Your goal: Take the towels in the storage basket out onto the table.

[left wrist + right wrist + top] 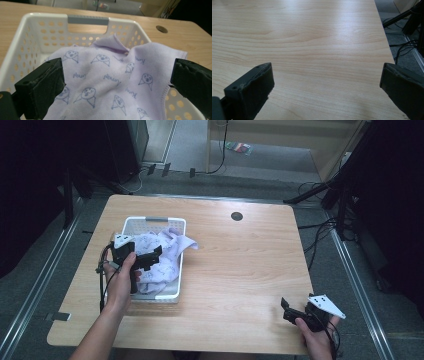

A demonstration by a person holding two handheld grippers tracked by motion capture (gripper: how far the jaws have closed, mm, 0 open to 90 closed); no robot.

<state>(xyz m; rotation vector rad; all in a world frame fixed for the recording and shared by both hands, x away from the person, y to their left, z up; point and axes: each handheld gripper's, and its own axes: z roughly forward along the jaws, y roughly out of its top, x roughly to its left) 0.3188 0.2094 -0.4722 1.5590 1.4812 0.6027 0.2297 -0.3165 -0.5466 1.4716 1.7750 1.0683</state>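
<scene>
Lilac printed cloth (pixel 162 255) heaped in white perforated basket (pixel 131 224) near table's (pixel 240 265) left edge, one corner draped over basket's right rim. Left gripper (pixel 150 257) above cloth, jaws wide apart, gripping nothing. Right gripper (pixel 286 308) near table's front right corner, jaws spread over bare wood.

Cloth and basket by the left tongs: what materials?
Cloth: soft matte knit or fleece, probably cotton; lilac, printed faces, stitched hem, limp folds. Basket: white moulded plastic, slight sheen, rows of punched holes, grey handle insert. Left tongs stand open over the cloth.
</scene>
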